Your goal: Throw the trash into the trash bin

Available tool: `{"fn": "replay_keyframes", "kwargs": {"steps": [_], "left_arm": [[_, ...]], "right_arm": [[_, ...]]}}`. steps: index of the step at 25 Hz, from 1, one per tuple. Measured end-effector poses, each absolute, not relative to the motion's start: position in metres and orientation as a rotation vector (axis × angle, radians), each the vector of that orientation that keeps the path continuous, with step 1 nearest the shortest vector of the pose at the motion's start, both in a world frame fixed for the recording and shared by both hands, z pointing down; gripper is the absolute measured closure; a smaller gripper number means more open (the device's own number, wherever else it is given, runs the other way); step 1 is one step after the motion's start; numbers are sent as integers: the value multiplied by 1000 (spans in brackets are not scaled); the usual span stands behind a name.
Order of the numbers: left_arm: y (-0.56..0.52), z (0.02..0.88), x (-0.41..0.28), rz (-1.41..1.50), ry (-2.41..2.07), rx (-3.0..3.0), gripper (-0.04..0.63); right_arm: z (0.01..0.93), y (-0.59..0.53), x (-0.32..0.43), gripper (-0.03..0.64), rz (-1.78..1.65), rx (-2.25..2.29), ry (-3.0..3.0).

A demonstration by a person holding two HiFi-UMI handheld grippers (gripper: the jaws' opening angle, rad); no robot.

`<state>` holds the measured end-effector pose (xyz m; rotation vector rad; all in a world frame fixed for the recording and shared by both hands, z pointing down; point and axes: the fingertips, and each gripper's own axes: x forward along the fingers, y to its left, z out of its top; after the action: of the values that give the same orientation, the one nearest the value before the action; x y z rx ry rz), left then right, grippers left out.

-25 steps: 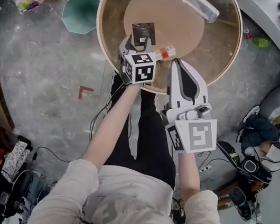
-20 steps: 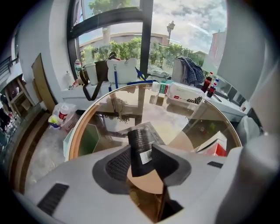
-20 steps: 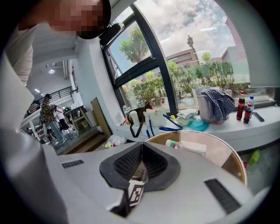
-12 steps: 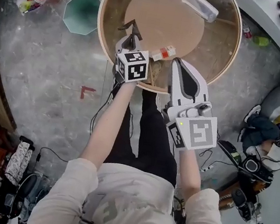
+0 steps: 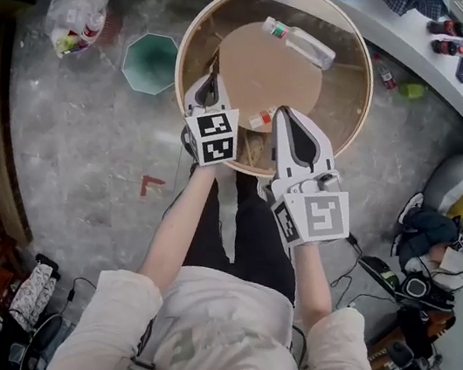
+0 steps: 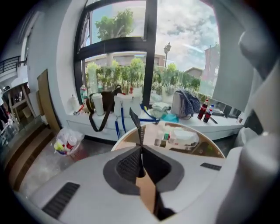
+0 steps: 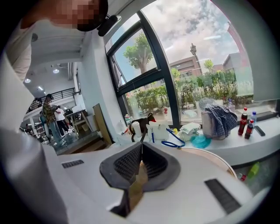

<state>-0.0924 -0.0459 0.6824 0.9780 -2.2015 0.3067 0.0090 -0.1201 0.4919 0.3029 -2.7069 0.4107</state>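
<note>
The person's two arms reach out in front, and each hand holds a gripper. The left gripper (image 6: pixel 141 148) has its fingers squeezed shut on a thin dark wrapper (image 6: pixel 138 130). The wrapper stands up on its edge and pokes out above the fingers. It is held over the near edge of the round brown surface (image 5: pixel 262 61), not lying on it.

The right gripper (image 7: pixel 141 149) is just beside the left one, also over the near edge. Its fingers are pressed together, with nothing between them.

Between the two grippers, on the surface, lies a small thing with red and green on it (image 5: pixel 263 119). It is too small to tell what it is.

At the far side of the surface a clear plastic bottle (image 5: pixel 299 43) lies on its side.

On the grey floor to the left of the surface is a green eight-sided thing (image 5: pixel 149 62), which may be the trash bin. It is well apart from both grippers. A see-through bag (image 5: pixel 79 20) full of stuff lies a bit further left.

Farthest away, a white counter (image 6: pixel 227 124) runs under big windows. A dark bag (image 6: pixel 103 103) and two red bottles (image 6: pixel 204 109) stand on it.
</note>
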Motion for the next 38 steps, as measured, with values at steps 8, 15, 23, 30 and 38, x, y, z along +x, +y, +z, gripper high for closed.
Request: {"fn": "replay_keyframes", "kwargs": {"steps": [8,15,23,30,38], "left_arm": [[-55,458,-106,221,-2502,1317,577],[-9,328,-88,19,-2672,1365,577],[28,306,-64,66,-2777,1317,577],[41,321,-87,30,-2774,1201,577],[74,504,-172,142,-2579,959,577]], "right_arm": [[401,-119,-2,601,453,363,-2782],[331,-97,-3,601,410,331,-2887],[317,-77,-2,601,386,249,-2906],[327,-75,-22,601,386,203,-2875],[393,-67,-54,601,389,152,-2742]]}}
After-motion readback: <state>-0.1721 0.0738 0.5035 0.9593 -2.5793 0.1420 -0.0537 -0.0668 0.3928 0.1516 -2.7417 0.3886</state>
